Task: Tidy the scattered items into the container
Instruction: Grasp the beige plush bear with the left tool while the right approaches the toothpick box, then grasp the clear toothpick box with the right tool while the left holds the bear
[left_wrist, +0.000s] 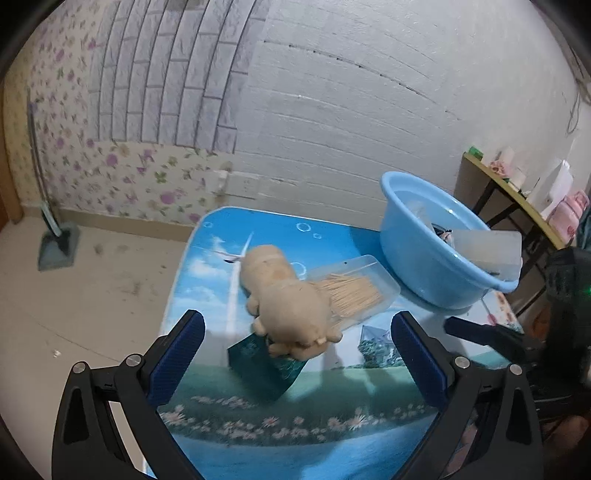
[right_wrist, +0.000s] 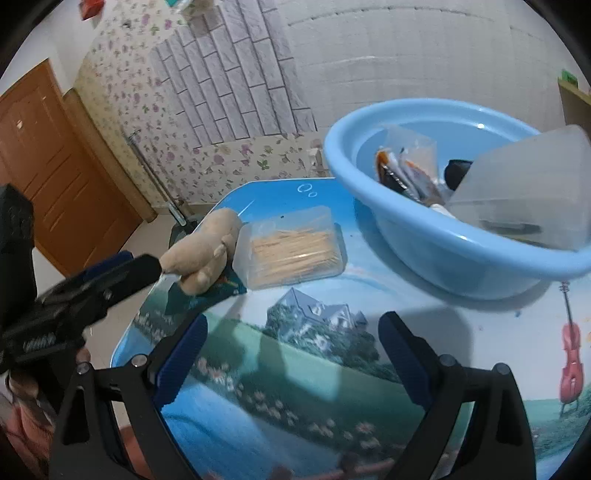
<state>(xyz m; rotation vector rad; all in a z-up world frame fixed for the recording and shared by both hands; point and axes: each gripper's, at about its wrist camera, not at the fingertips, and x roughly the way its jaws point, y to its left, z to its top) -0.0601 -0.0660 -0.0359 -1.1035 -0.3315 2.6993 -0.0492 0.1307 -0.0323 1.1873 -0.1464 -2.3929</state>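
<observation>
Beige and soft, a plush toy animal (left_wrist: 286, 301) lies on the low table with a printed landscape top (left_wrist: 295, 413), partly on a dark green packet (left_wrist: 264, 363) and touching a clear plastic box of wooden toothpicks (left_wrist: 354, 291) just beside it. Near them on the table stands the round light blue plastic basin (left_wrist: 417, 258), which holds some snack packets (right_wrist: 406, 173) and a frosted plastic box (right_wrist: 524, 192) leaning over its rim. The left gripper (left_wrist: 297, 339) has its blue-padded jaws wide apart with nothing between them, close before the toy, and the right gripper (right_wrist: 291, 343) is spread wide also, empty above the bare table.
</observation>
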